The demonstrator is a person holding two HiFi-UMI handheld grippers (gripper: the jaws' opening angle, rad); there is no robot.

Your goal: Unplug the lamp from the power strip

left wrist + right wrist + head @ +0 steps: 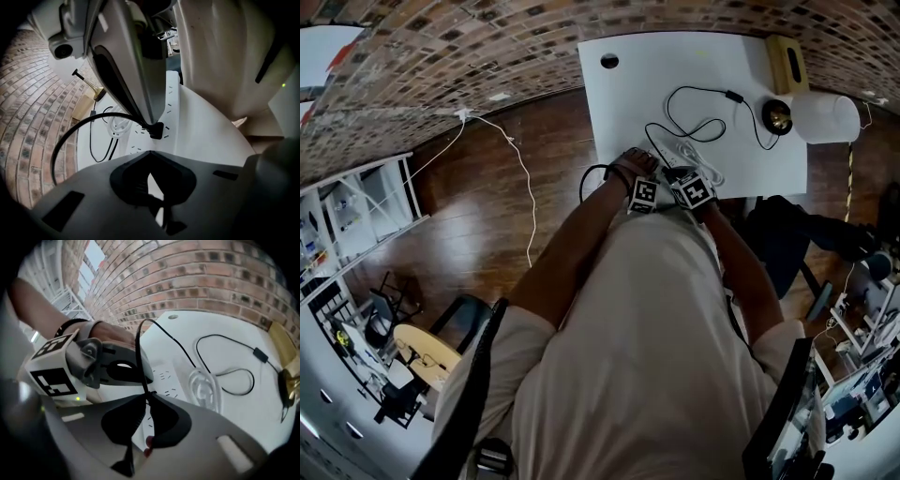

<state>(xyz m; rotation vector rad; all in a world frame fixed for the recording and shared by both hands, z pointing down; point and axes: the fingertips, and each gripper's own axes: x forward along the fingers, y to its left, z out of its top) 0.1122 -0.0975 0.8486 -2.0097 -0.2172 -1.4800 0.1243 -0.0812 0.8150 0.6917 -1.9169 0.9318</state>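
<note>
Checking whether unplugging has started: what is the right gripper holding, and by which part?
The right gripper is shut on the black plug at the end of the lamp's cord, right at the white power strip.

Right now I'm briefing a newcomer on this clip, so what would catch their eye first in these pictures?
The right tongs pinch a black plug at the white power strip, near the front edge of the white table, with the left tongs closed right beside them. The plug's black cord arches up from the tongs, and a lamp with a white shade stands out at the table's right edge.
</note>
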